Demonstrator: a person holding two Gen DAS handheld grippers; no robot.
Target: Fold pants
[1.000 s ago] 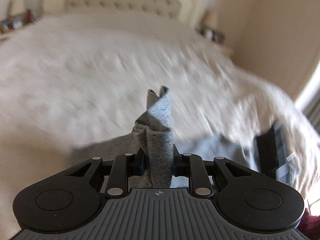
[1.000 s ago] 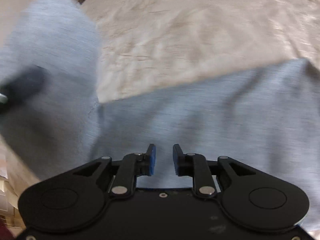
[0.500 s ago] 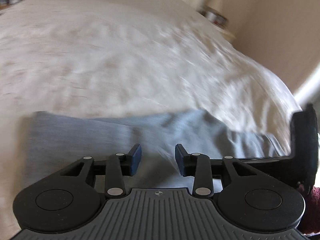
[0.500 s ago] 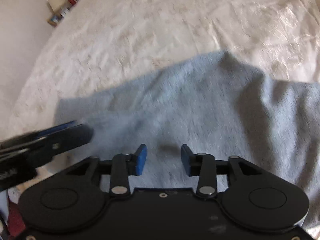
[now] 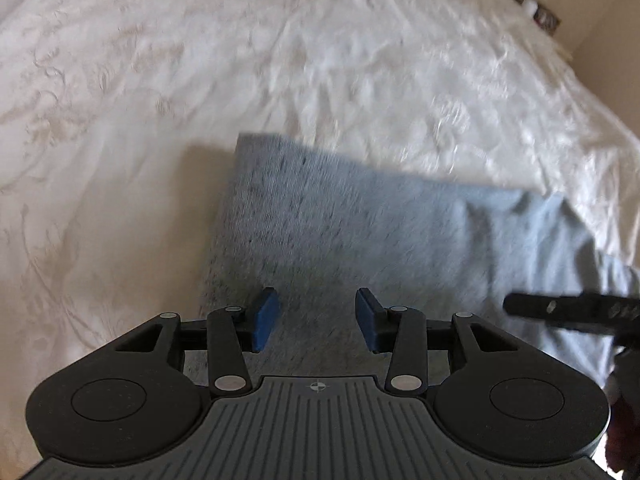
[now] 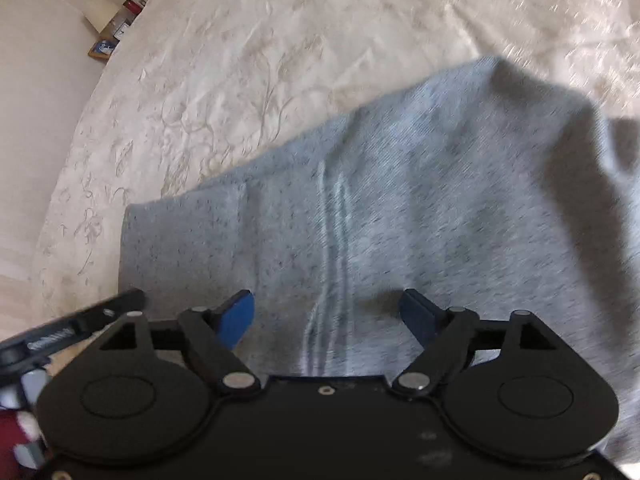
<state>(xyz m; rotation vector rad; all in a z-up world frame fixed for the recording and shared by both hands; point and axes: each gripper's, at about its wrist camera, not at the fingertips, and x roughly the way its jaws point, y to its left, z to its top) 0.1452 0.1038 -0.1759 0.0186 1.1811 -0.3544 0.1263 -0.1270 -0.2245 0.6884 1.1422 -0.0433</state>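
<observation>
The grey pants (image 5: 360, 232) lie flat on the cream bedspread (image 5: 200, 80). My left gripper (image 5: 316, 318) is open and empty just above their near left part. In the right wrist view the pants (image 6: 420, 208) fill the middle, with a pale crease running toward me. My right gripper (image 6: 330, 318) is open wide and empty over that crease. A dark part of the right gripper shows at the right edge of the left wrist view (image 5: 576, 312). Part of the left gripper shows at the left edge of the right wrist view (image 6: 72, 330).
The bedspread (image 6: 280, 40) stretches far beyond the pants on all sides. A bedside shelf with small items (image 6: 116, 36) stands by the wall at the far left. Another one (image 5: 536, 8) shows at the far right in the left wrist view.
My left gripper let go of the bunched grey fabric and opened. Both grippers dropped low over the pants, which now lie spread flat. My right gripper opened wider.
</observation>
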